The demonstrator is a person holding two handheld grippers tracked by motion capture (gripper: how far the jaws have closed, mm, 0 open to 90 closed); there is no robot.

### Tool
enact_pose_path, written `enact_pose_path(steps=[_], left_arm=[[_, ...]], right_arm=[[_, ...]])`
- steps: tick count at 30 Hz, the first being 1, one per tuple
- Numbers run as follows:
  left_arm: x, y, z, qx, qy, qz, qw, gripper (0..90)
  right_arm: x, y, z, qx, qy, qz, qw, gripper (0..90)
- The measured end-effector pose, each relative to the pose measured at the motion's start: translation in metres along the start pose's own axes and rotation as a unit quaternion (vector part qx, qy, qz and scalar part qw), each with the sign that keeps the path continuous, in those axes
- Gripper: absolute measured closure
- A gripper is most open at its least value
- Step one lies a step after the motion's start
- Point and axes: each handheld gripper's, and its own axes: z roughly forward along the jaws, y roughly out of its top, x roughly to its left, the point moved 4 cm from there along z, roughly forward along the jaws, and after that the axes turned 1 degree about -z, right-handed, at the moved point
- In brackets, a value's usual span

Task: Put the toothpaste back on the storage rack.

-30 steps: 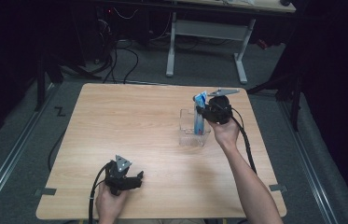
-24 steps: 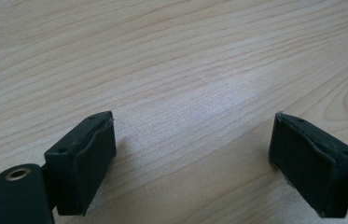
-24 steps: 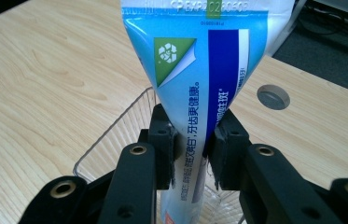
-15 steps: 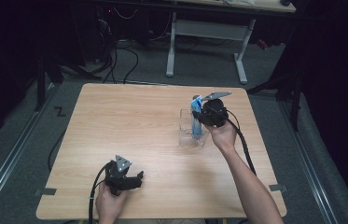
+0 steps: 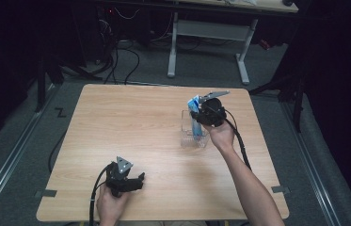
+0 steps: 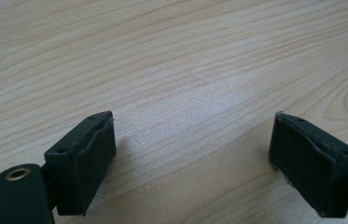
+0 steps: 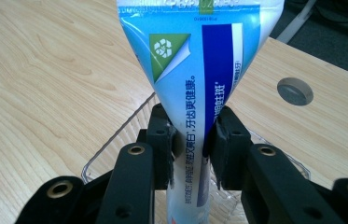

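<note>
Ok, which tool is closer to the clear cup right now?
Right. The right tool is over the clear cup, shut on the toothpaste tube. The left tool sits open at the table's near edge, well away.

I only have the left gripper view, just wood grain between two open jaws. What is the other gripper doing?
Observer: The right gripper is shut on a blue toothpaste tube.
Operator: Where is the tube?
Observer: It stands upright, its lower end inside a clear plastic container on the table's right half.
Operator: Which end is up?
Observer: The flat crimped end; the pads pinch the tube below it.
Operator: Where is my gripper?
Observer: The left gripper sits near the table's front edge, far from the container.
</note>
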Motion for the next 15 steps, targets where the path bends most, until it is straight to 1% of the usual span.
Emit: enact_pose_path(steps=[3,9,15], left_arm=[[0.0,0.0,0.0,0.001,-0.001,0.0,1.0,15.1],[0.0,0.0,0.0,0.001,-0.001,0.0,1.0,15.1],[0.0,0.0,0.0,0.0,0.0,0.0,1.0,15.1]], right_arm=[[0.001,0.001,0.003,-0.001,0.0,0.003,1.0,71.4],[0.005,0.003,0.008,0.002,0.001,-0.003,1.0,71.1],[0.008,0.004,0.014,0.01,0.005,-0.001,0.9999,70.4]])
